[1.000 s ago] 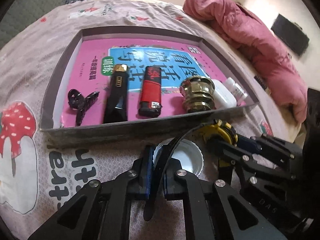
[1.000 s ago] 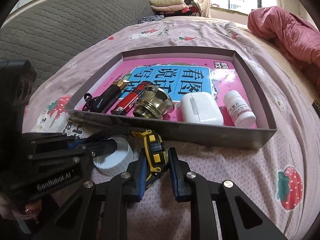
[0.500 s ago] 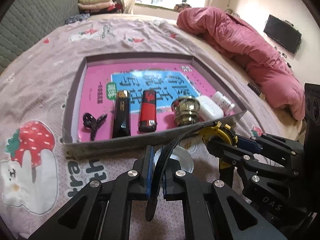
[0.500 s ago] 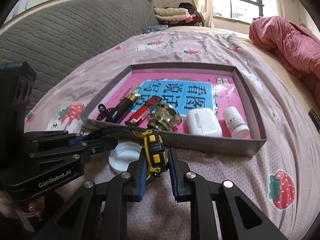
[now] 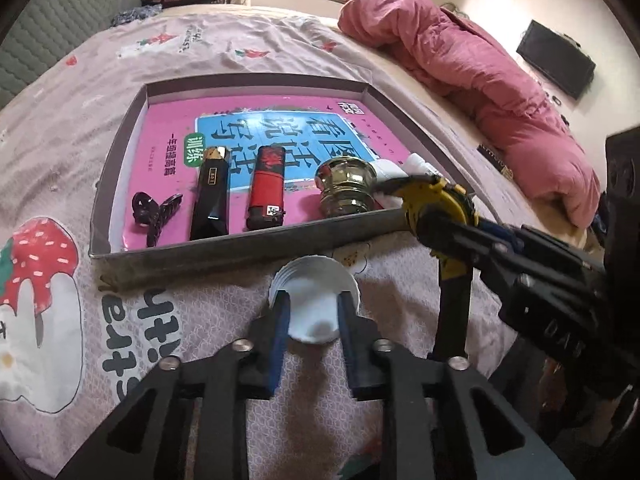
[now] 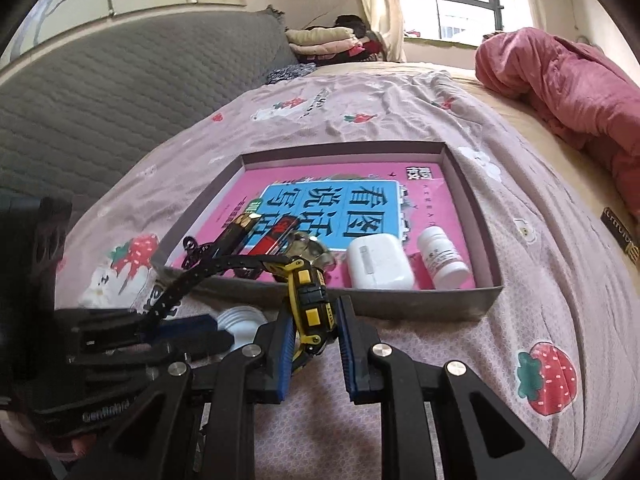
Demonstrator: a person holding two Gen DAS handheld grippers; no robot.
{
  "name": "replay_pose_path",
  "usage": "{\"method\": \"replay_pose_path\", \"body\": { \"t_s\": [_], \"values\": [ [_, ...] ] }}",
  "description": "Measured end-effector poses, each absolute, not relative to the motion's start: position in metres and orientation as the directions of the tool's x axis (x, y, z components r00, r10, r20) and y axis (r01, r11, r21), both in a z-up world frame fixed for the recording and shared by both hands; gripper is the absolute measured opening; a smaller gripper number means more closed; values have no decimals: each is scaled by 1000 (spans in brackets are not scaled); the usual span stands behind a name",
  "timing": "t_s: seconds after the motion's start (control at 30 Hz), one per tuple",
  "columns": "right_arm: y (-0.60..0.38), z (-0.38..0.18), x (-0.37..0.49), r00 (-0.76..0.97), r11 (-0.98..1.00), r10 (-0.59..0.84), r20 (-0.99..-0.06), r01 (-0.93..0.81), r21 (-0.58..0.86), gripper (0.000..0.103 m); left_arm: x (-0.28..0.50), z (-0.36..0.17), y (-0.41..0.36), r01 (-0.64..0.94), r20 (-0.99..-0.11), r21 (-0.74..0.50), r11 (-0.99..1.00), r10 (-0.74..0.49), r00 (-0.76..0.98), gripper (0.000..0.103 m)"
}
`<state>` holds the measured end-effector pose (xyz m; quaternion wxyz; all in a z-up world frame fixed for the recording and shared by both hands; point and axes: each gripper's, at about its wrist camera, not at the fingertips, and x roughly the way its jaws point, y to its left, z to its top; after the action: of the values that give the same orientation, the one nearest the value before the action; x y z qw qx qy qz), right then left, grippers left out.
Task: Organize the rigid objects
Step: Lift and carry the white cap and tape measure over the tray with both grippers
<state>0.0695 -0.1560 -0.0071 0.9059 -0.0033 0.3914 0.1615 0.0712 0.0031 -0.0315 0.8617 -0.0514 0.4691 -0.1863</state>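
A yellow and black tape measure is raised in front of the grey tray, and my right gripper is shut on it. Its black strap trails left toward my left gripper. That gripper's jaws are opening and nothing is between them. In the left wrist view the strap hangs to the right of those jaws, under the tape measure. A white cap lies open side up on the bedsheet below the left fingertips.
The tray lies on a pink book and holds a hair clip, a black lighter, a red lighter, a brass knob, a white case and a pill bottle. A pink quilt is heaped at the right.
The left jaws have opened and the strap has come out of them. Both grippers have risen and drawn back from the tray. The right one still carries the tape measure.
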Motion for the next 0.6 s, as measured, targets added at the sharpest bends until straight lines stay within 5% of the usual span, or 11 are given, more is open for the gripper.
{"method": "replay_pose_path", "body": {
  "t_s": [0.03, 0.1, 0.6],
  "values": [
    [-157, -7, 70, 642, 948, 292, -709, -293, 125, 20, 71, -31, 1, 282, -788, -259, 924, -370, 491, 33],
    [-159, -6, 70, 643, 948, 293, -707, -291, 129, 20, 69, -30, -3, 292, -788, -251, 923, -370, 493, 58],
    [-166, -3, 69, 648, 948, 304, -698, -279, 153, 20, 83, -44, -8, 266, -807, -213, 940, -323, 494, 60]
  ]
}}
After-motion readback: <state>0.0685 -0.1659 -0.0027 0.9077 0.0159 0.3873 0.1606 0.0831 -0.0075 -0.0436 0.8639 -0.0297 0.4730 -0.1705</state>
